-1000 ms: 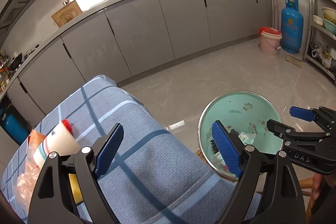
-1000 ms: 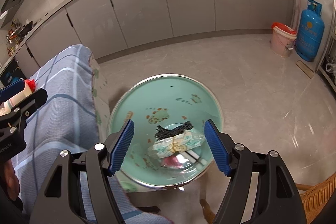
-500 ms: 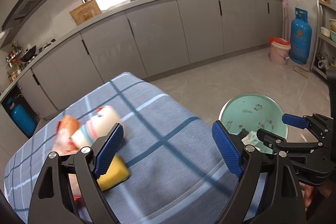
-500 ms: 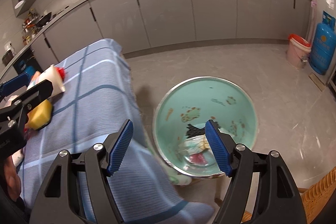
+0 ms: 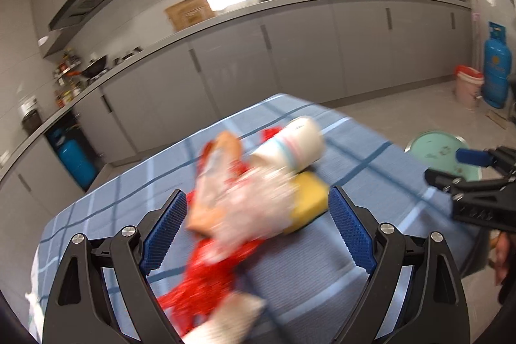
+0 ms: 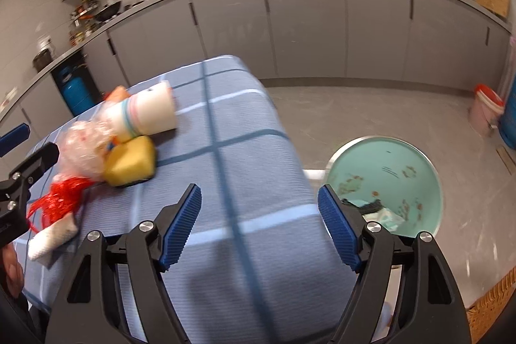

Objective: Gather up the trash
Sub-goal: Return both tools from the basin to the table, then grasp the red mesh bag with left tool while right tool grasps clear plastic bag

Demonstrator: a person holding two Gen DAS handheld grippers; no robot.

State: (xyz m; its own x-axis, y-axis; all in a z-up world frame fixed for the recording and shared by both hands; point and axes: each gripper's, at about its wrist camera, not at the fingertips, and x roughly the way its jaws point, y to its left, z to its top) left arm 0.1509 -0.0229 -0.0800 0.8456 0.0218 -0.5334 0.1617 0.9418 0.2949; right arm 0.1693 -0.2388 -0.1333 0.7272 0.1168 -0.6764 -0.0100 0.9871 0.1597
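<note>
Below, mint-green basin (image 6: 416,150) on floor, crumpled wrappers (image 6: 383,215) inside

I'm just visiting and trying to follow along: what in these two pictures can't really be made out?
- Left wrist view: the trash pile between the left tongs is motion-blurred; wrappers run together.
- Left wrist view: the green basin is partly covered by the right tongs.
- Right wrist view: the basin's contents are partly hidden behind a finger.
- Right wrist view: the left tongs are cut off by the left edge.
</note>
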